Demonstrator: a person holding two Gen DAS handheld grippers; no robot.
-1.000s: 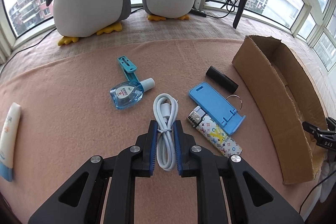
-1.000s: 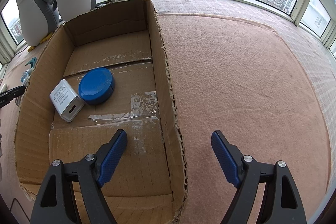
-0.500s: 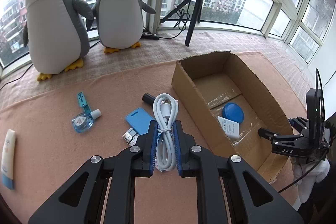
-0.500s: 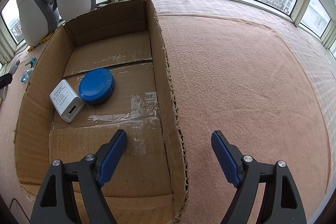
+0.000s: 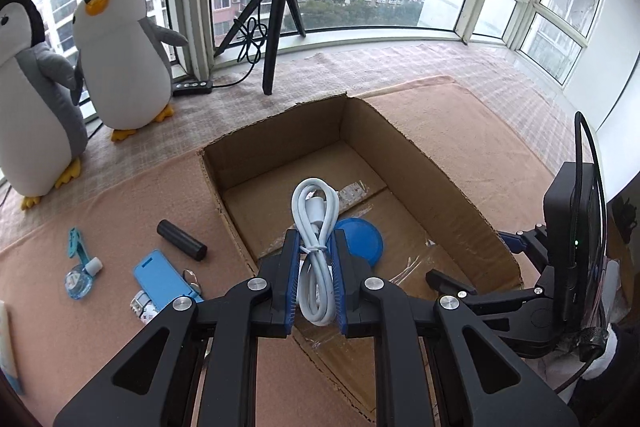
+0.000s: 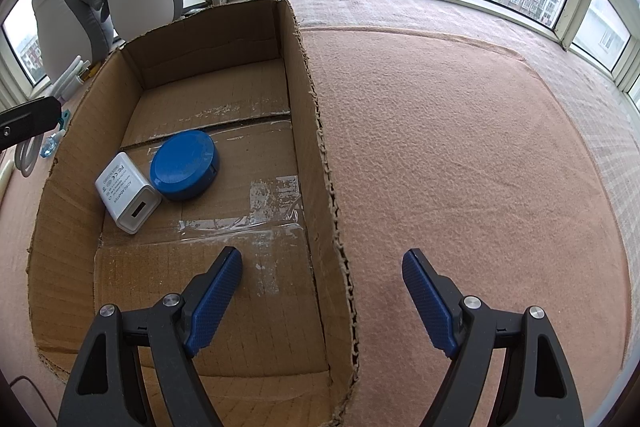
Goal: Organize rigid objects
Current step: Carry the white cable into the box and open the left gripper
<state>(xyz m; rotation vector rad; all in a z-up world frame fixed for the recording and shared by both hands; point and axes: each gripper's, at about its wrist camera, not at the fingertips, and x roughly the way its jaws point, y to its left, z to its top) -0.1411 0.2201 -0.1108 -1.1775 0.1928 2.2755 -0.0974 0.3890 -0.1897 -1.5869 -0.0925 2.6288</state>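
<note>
Now: cardboard box (image 5: pixel 448 187) is the landmark. Left hand-held gripper (image 5: pixel 316 267) clamps the coiled white cable (image 5: pixel 316 227), long axis pointing away over the box's near-left corner, above the blue disc (image 6: pixel 185 165). Right hand-held gripper (image 6: pixel 322 303), half-open and empty, straddles the box's right wall.

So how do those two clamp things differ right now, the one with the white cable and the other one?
The left gripper has its jaws closed on the bundled white cable; the right gripper stands wide open and empty. The left one hangs over the cardboard box; the right one straddles the box's side wall, one finger inside, one over the blanket. Both have black arms with blue ribbed pads and point downward.
</note>
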